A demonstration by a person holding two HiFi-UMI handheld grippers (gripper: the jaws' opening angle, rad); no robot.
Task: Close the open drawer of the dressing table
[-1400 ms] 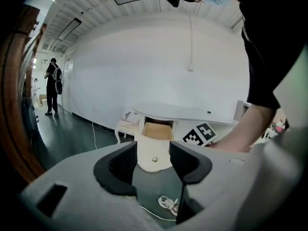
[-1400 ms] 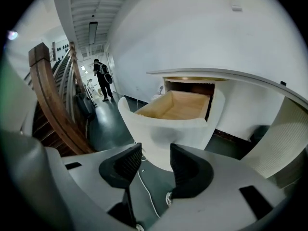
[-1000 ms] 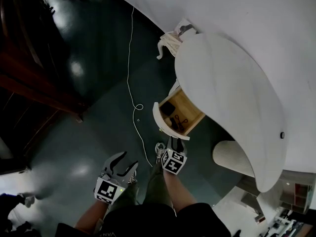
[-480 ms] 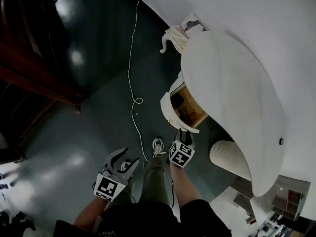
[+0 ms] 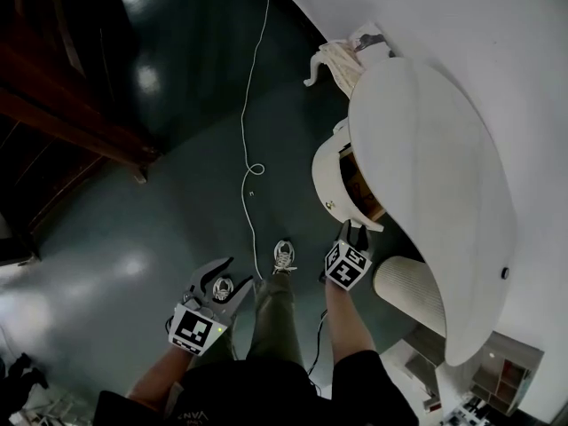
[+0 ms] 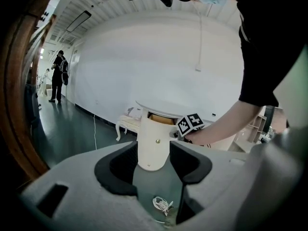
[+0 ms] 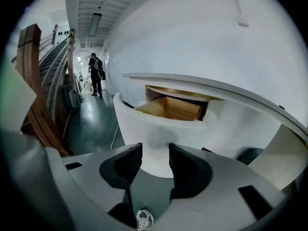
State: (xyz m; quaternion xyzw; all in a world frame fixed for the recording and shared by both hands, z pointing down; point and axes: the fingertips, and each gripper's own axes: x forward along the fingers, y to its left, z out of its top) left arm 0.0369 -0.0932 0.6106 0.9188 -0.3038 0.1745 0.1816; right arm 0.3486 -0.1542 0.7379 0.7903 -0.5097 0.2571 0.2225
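Drawer (image 7: 144, 124) just ahead of right tongs (image 7: 155, 154)

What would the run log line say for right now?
drawer: partly open | right gripper: facing drawer front, jaws opening, holding nothing | left gripper: away from drawer, jaws apart, empty

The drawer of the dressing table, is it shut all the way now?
No, the drawer stands out from the dressing table, its wooden inside open to view.

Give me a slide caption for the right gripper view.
Right gripper, empty jaws opening, faces the partly open curved white wooden drawer.
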